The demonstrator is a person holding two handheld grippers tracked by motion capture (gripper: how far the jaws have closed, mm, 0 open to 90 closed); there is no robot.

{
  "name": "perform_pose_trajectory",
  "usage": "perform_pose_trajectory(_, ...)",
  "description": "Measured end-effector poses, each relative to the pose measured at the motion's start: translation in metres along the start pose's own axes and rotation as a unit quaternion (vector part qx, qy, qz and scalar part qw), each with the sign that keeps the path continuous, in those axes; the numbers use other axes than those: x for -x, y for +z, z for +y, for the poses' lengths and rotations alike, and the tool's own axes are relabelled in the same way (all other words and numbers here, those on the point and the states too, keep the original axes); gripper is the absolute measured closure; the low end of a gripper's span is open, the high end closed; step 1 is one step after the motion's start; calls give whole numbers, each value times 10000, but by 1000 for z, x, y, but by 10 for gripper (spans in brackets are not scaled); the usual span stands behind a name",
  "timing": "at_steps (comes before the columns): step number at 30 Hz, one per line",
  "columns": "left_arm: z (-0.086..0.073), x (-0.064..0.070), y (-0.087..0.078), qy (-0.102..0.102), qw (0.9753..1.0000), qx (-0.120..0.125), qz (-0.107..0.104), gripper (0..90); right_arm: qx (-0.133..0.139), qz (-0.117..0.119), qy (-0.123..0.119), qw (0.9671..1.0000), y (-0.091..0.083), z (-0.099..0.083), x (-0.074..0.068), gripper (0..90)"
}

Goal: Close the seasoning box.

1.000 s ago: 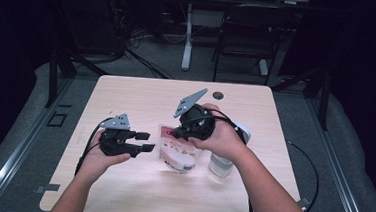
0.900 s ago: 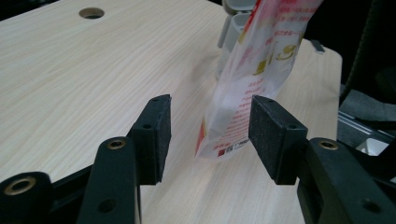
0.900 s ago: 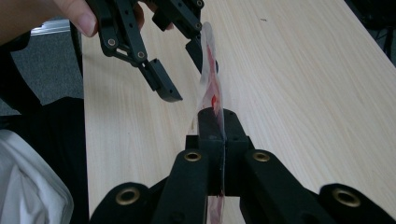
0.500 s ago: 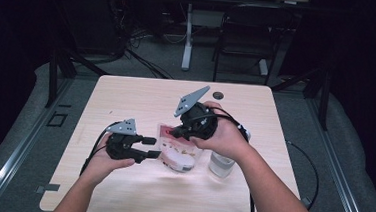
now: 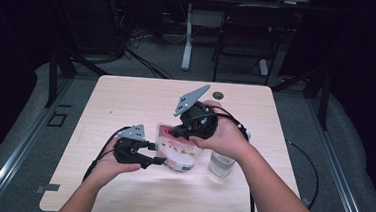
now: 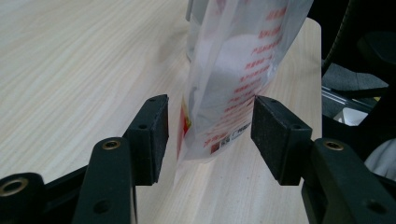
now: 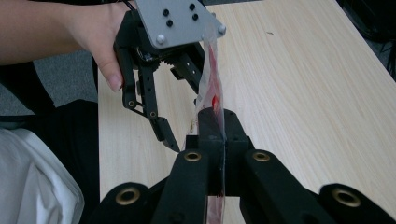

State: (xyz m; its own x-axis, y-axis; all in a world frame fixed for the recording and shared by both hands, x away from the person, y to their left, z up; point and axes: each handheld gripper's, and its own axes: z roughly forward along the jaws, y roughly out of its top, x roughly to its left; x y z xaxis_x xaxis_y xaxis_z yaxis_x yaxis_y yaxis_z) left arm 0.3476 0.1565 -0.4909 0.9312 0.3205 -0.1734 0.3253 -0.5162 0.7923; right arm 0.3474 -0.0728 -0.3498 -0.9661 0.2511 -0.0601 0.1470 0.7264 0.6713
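Note:
A clear plastic pouch (image 5: 175,152) with red print and white contents hangs just above the table (image 5: 126,96). My right gripper (image 5: 171,132) is shut on its upper edge; in the right gripper view the jaws (image 7: 212,123) pinch the thin red-printed film (image 7: 212,79). My left gripper (image 5: 156,153) is open, one jaw on each side of the pouch's lower end. In the left gripper view the pouch (image 6: 233,79) hangs between the two black pads (image 6: 154,135), closer to the left one; whether it touches either I cannot tell. The left gripper (image 7: 184,119) faces the right gripper's camera.
A clear cup-like container (image 5: 221,163) stands just right of the pouch, under the right wrist. A small dark round hole (image 5: 219,95) lies near the table's far edge. A chair and a desk leg stand beyond the table.
My left gripper has moved right, and its open jaws now straddle the pouch's lower end. The right gripper has held the pouch almost still.

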Motion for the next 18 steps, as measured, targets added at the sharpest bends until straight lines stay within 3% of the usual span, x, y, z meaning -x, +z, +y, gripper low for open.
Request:
perform_pose_trajectory(9,0,2,6,101,9999,-26,-63,470,65,-12,-72,10000,-8,5,-2,899)
perform_pose_trajectory(18,2,3,11,139,9997,99,-172,463,49,-17,-150,9999,-14,9,-3,899)
